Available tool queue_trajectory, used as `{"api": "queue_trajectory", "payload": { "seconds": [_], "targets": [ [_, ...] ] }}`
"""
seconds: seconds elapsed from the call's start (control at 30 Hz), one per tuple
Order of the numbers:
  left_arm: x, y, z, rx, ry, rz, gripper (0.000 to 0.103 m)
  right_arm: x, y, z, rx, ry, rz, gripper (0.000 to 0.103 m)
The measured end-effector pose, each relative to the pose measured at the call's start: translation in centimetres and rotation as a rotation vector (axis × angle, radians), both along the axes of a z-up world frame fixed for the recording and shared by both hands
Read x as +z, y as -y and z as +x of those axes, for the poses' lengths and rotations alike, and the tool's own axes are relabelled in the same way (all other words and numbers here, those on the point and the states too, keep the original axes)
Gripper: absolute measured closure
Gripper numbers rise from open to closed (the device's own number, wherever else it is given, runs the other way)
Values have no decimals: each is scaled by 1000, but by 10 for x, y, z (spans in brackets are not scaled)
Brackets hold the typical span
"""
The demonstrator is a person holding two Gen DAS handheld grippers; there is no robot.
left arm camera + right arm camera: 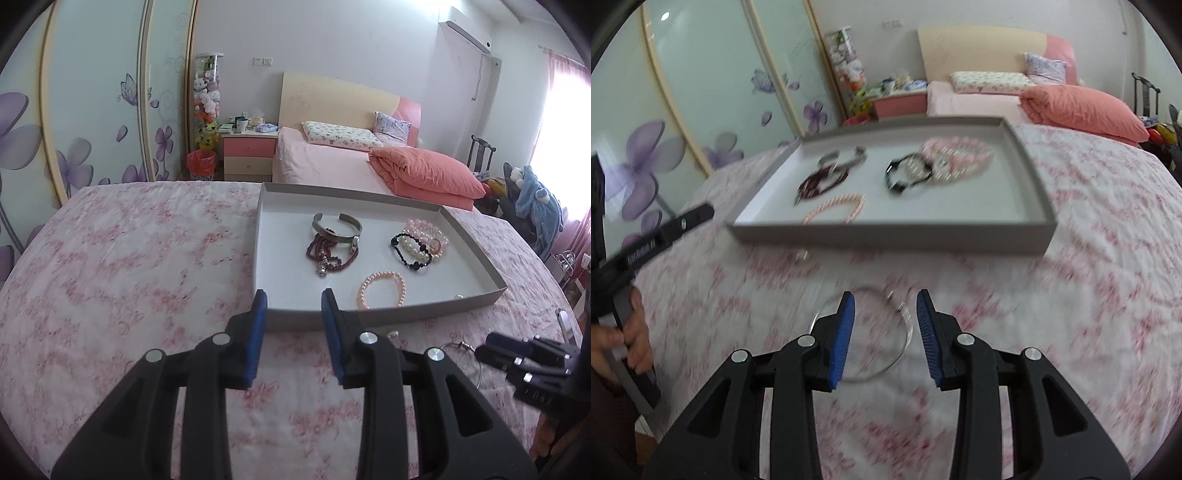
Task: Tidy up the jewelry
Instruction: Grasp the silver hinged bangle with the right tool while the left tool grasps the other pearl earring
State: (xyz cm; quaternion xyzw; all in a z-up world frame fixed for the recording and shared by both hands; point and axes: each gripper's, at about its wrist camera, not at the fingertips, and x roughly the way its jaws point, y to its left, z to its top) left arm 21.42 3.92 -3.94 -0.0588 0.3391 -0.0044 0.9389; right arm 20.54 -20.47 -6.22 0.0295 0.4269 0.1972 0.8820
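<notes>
A grey tray sits on the pink floral tablecloth. In it lie a metal cuff, a dark red bead strand, a black bead bracelet, pink and white pearl bracelets and a pink pearl bracelet. A thin silver hoop lies on the cloth in front of the tray, between my right gripper's fingertips. My right gripper is open just above it. My left gripper is open and empty at the tray's near edge. A small earring lies near the tray.
The right gripper shows at the right edge of the left wrist view; the left gripper and the hand holding it show at the left of the right wrist view. Behind the table are a bed, a nightstand and wardrobe doors.
</notes>
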Motion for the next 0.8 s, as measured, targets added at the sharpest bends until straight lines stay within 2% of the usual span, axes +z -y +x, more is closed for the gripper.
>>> {"api": "queue_trajectory", "payload": {
  "seconds": [0.27,0.57,0.67,0.8],
  "targets": [
    [3,-6,-14,12,3,3,69,-15,-6,-6,-30,-15,-56,60],
    [-3,5,-12,-16,-19,5,69,-11,-7,-6,-38,-10,-30,59],
    [-5,5,-11,-14,-25,4,69,-10,-14,-8,-15,-14,-34,34],
    [-5,4,-11,-11,-26,5,69,-13,-26,-6,-2,-25,-73,24]
  ]
}}
